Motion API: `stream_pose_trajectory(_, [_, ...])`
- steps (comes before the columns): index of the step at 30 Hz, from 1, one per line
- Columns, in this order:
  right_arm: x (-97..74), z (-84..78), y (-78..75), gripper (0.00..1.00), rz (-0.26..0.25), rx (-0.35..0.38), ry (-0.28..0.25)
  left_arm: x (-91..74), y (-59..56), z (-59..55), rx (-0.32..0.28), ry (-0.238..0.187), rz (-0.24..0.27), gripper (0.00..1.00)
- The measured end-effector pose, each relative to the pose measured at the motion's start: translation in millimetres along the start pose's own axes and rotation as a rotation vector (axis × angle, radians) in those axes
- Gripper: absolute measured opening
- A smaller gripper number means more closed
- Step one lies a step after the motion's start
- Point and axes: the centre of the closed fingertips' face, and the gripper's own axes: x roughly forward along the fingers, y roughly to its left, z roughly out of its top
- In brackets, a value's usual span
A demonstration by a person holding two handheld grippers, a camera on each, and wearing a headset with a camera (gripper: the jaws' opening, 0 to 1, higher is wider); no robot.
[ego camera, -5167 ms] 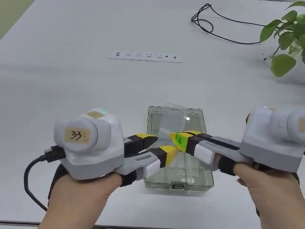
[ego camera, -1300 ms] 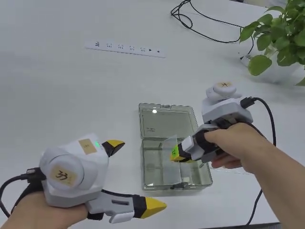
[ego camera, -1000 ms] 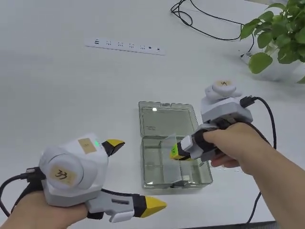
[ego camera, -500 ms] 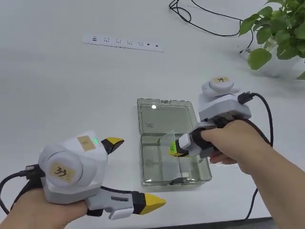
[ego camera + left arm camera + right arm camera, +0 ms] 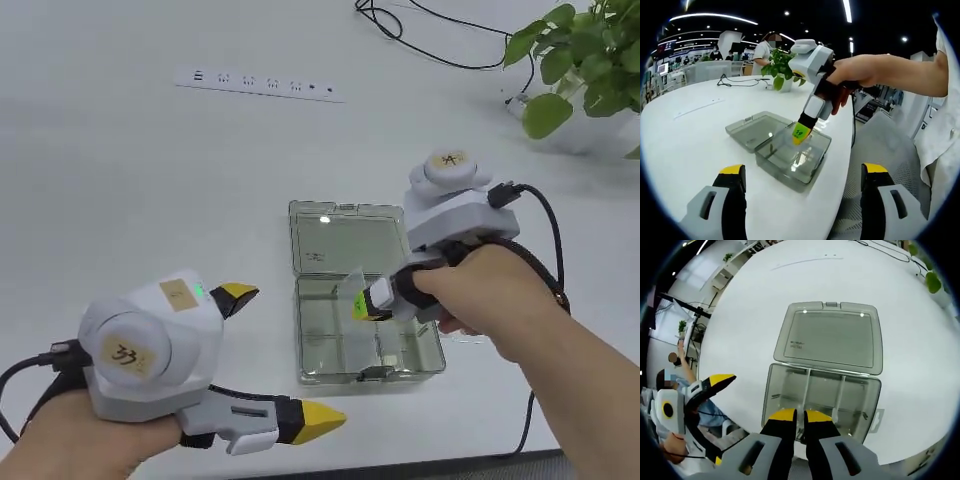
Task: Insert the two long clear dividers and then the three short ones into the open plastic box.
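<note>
Divider [image 5: 349, 284] clamped in my right gripper [image 5: 362, 306] over box [image 5: 318, 345], frame centre; left gripper [image 5: 282, 356] gapes, lower left.

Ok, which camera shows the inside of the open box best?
The right gripper view: it looks down into the box, showing two partitions across its base. The head view sees it at a slant, partly behind the right gripper and its clear divider. The left gripper view looks through its side wall.

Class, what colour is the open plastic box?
Translucent smoky grey; the box shows best in the right gripper view.
</note>
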Motion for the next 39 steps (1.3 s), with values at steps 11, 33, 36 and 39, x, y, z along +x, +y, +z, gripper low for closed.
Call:
stream_pose_trajectory(11, [4.0,0.1,3.5,0.07,-0.031,-0.087,-0.010,0.5,0.0,-0.8,0.004,0.006,0.000,0.98])
stream_pose_trajectory(33, [28.8,-3.3,5.1,0.11,0.029,-0.100,-0.055,-6.6,3.5,3.8,0.015,0.009,0.024,1.00])
stream_pose_trajectory(36, [28.1,-3.5,4.6,0.11,0.046,-0.115,-0.069,-7.9,3.8,4.5,0.010,0.007,0.031,1.00])
stream_pose_trajectory(39, [27.4,-4.8,6.9,0.13,0.080,-0.094,-0.082,-9.3,4.0,5.9,0.008,0.005,0.039,1.00])
